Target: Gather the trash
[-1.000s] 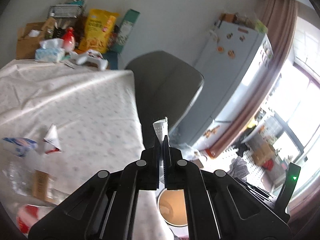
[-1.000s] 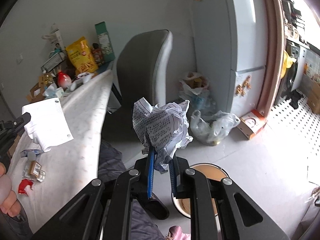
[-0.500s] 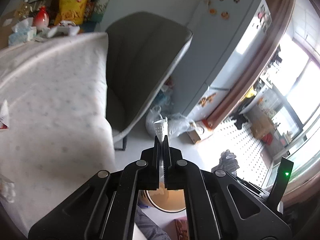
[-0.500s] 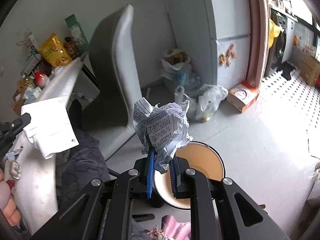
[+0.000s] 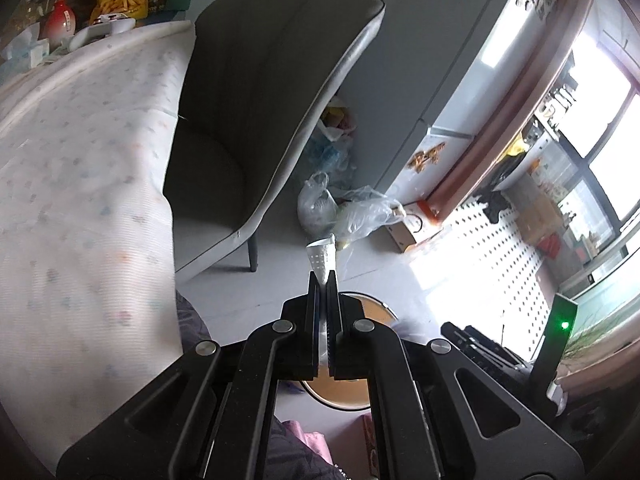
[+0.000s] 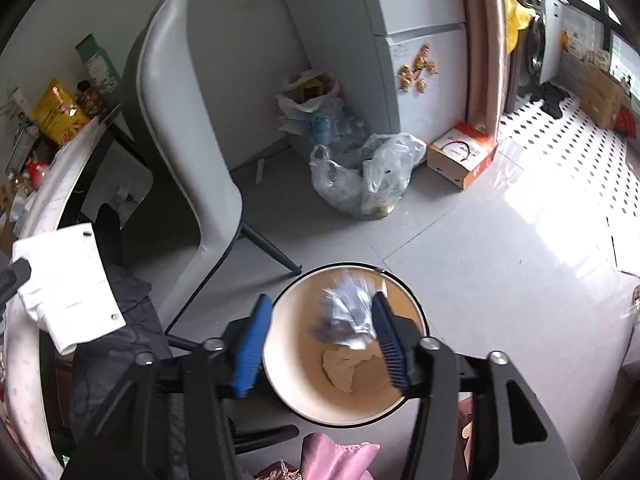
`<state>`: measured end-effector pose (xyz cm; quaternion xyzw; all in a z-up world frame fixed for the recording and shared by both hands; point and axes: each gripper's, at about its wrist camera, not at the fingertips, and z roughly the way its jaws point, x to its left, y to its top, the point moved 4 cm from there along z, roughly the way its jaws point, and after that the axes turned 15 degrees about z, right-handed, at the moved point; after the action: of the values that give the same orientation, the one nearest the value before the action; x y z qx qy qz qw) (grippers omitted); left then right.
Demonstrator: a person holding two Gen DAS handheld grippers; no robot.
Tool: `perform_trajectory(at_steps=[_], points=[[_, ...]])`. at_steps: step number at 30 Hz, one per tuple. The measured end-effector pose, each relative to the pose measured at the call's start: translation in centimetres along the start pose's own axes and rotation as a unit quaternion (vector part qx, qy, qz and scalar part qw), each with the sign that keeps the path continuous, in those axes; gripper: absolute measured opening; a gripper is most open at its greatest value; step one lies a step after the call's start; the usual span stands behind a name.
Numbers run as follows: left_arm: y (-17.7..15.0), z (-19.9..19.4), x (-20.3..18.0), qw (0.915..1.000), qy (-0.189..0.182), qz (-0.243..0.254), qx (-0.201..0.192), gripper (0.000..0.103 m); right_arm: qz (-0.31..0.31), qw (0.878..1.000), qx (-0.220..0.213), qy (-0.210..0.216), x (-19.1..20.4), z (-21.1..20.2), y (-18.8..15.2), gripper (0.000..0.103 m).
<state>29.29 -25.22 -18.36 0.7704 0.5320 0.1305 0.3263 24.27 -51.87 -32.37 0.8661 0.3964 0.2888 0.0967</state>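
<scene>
Only the right wrist view is showing the right gripper [image 6: 318,320] with its blue ribbed pads opening over the round tan bin [image 6: 296,404] beside a blurred crumpled printed paper [image 6: 348,320], while the left gripper [image 5: 323,280] is pinching a flat white receipt [image 5: 321,257].

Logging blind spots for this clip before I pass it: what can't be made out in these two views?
- Crumpled printed paper, right wrist view: motion-blurred above the bin between the opening jaws; print unreadable.
- White paper, left wrist view: seen edge-on in the shut jaws, face hidden.
- Bin, left wrist view: mostly hidden behind the left gripper.
- Tabletop items, both views: small at the edge.
</scene>
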Motion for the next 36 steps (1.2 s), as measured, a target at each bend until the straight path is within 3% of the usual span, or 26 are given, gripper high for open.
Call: perform_trajectory(at_steps=[12, 21, 24, 25, 27, 28, 29, 33, 36], points=[[0.1, 2.9, -4.2, 0.9981, -0.045, 0.031, 0.027, 0.004, 0.029, 0.999, -0.017, 0.002, -3.1, -2.8, 1.1, 0.059], [-0.4, 8.1, -9.8, 0.9882, -0.113, 0.055, 0.088, 0.004, 0.054, 0.997, -0.053, -0.010, -6.2, -6.2, 3.1, 0.060], [-1.0, 10.3, -11.0, 0.9843, -0.117, 0.059, 0.118, 0.005, 0.063, 0.996, -0.057, -0.012, -7.0, -6.5, 3.2, 0.060], [-1.2, 10.7, -11.1, 0.9834, -0.119, 0.059, 0.125, 0.008, 0.067, 0.996, -0.056, -0.013, -7.3, -6.6, 3.3, 0.060], [-1.6, 11.7, -11.2, 0.9809, -0.127, 0.048, 0.139, 0.036, 0.071, 0.996, -0.055, -0.010, -7.5, -6.7, 3.3, 0.060], [-1.8, 12.1, -11.1, 0.9808, -0.133, 0.034, 0.138, 0.062, 0.073, 0.996, -0.055, -0.009, -7.6, -6.8, 3.1, 0.060], [-2.0, 12.3, -11.0, 0.9811, -0.138, 0.024, 0.134, 0.073, 0.073, 0.996, -0.053, -0.008, -7.7, -6.8, 3.1, 0.061], [-2.5, 13.5, -11.2, 0.9757, -0.150, 0.027, 0.158, 0.078, 0.072, 0.996, -0.053, -0.005, -7.3, -6.8, 3.0, 0.061], [-1.8, 12.5, -10.1, 0.9787, -0.148, 0.014, 0.141, 0.081, 0.076, 0.996, -0.056, -0.008, -7.1, -7.2, 3.1, 0.061]])
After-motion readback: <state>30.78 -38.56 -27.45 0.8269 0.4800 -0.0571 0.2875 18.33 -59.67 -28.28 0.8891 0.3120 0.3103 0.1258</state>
